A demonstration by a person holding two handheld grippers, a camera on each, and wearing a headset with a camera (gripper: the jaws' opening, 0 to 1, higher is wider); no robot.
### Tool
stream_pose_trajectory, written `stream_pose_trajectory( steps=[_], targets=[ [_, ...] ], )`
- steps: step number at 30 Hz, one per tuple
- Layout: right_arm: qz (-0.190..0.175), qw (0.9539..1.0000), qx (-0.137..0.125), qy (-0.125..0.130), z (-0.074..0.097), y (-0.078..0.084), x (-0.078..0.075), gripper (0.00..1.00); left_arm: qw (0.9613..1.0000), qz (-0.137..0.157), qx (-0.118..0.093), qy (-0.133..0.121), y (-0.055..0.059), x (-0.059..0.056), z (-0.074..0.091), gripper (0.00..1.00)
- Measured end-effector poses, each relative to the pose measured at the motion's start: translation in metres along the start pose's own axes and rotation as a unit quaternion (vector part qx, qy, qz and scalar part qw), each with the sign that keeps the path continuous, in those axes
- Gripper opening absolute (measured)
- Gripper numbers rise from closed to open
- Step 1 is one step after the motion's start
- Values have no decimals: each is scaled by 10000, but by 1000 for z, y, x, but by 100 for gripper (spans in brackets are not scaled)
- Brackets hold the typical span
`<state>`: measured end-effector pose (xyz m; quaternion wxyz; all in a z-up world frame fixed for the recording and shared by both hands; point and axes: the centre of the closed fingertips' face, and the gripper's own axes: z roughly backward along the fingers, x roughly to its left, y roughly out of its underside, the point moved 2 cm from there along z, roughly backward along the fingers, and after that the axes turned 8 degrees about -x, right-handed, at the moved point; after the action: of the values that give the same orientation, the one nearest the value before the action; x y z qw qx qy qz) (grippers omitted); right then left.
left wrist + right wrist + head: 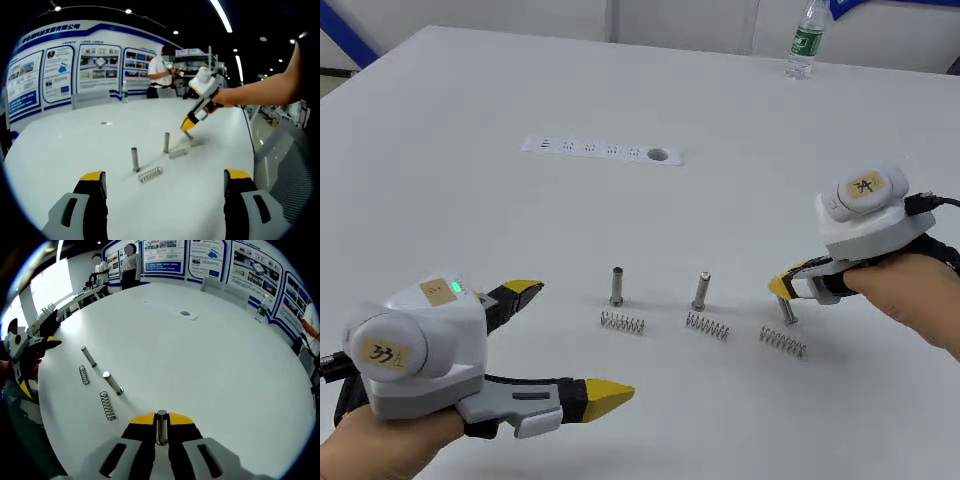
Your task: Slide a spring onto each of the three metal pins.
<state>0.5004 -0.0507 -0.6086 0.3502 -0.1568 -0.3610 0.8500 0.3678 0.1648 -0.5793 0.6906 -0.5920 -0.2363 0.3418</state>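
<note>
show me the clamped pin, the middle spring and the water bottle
clamped pin (161,429), right gripper view, mid shaft between the jaws
middle spring (707,326), head view, centre of the coil
water bottle (807,40), head view, green label

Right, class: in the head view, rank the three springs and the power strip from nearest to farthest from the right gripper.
1. right spring, just beside the right gripper, which grips the right pin.
2. middle spring, next along to the left.
3. left spring, leftmost of the row.
4. power strip, far back and leftward.

Head view above table (470,150) looking down, gripper views low, facing inward, sharing middle pin (166,142)
</note>
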Motion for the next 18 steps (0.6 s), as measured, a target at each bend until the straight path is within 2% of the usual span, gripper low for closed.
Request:
stream_pose_trajectory(
  steps=[18],
  targets=[
    [-156, 9994, -284, 92, 9, 3, -3, 9, 10000, -32, 21, 18, -1, -1, 0, 99]
  ],
)
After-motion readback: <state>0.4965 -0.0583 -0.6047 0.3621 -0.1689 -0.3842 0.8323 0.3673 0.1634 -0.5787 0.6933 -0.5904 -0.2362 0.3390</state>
